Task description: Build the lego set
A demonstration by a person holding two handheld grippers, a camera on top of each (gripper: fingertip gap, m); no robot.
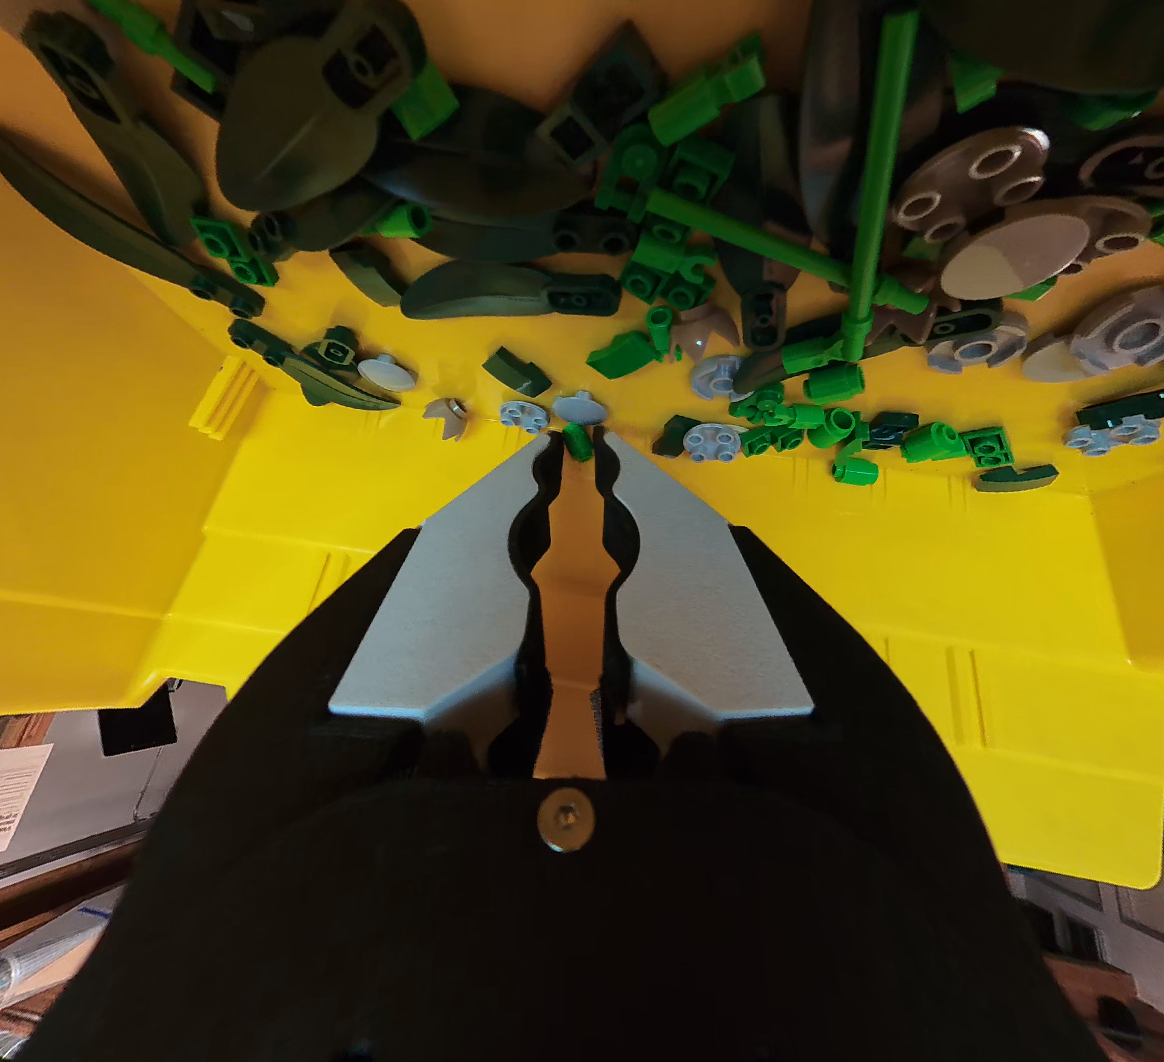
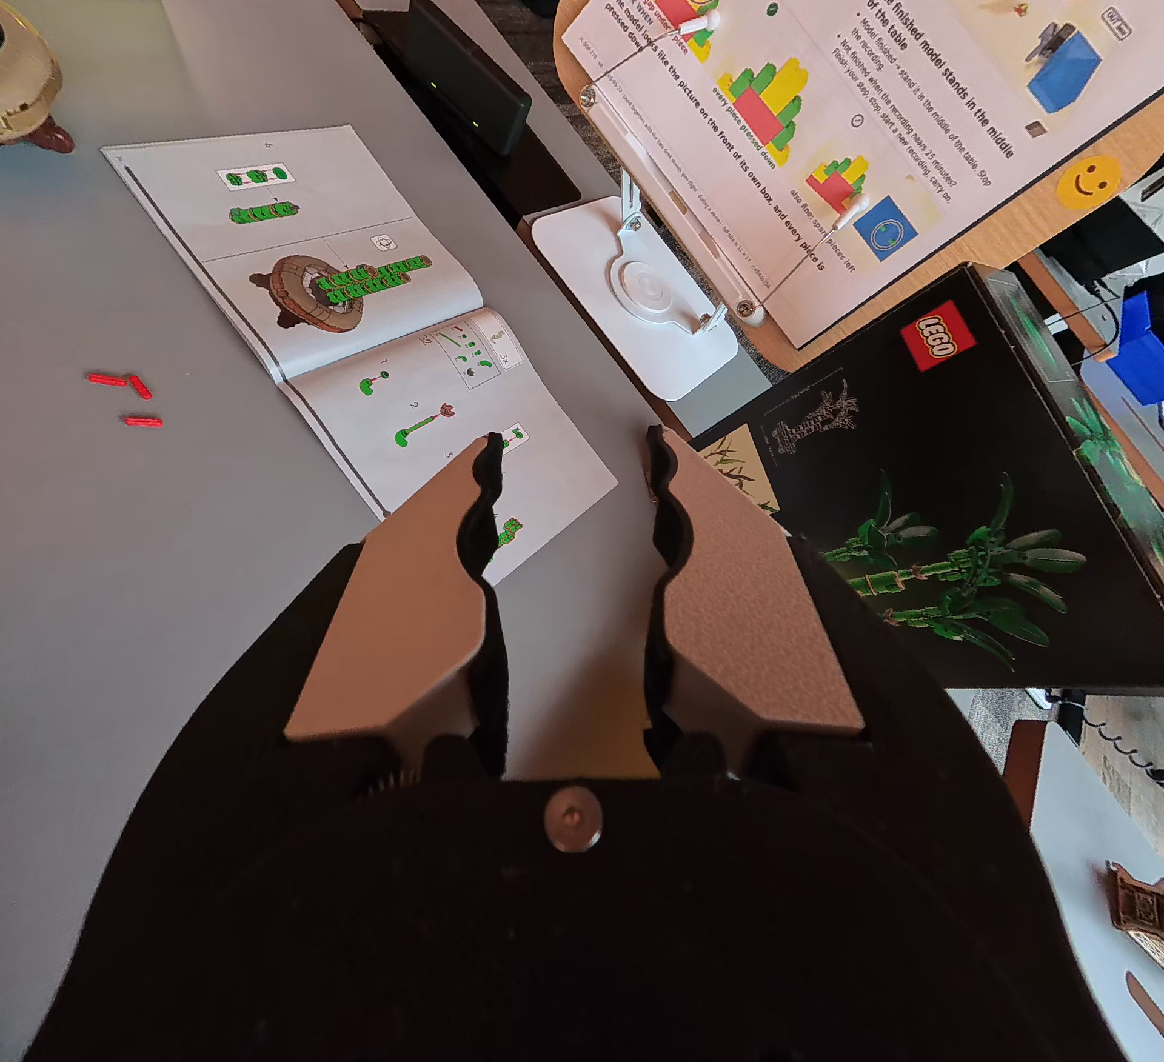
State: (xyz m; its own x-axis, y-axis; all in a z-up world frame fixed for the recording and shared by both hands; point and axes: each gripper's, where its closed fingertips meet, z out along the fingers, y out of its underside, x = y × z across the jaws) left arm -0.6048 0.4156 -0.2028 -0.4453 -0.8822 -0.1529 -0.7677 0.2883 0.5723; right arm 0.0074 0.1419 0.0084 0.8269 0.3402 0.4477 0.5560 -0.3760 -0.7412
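In the left wrist view my left gripper point(image 1: 576, 438) reaches into a yellow bin point(image 1: 819, 566). Its jaws are nearly closed on a small green cylinder piece point(image 1: 577, 446) lying on the bin floor. Loose pieces fill the bin beyond: dark green leaves point(image 1: 479, 292), bright green rods point(image 1: 878, 181), grey round plates point(image 1: 712, 443) and brown round plates point(image 1: 970, 188). In the right wrist view my right gripper point(image 2: 573, 446) is open and empty, above the grey table at the near edge of the open instruction booklet point(image 2: 353, 276).
Three red pins point(image 2: 126, 396) lie on the table left of the booklet. The black set box point(image 2: 945, 496) stands to the right. A printed sheet on a white stand point(image 2: 819, 87) is behind. A tan and brown built part point(image 2: 25, 81) sits far left. One gripper's finger ends stand about 70 centimeters off the other's.
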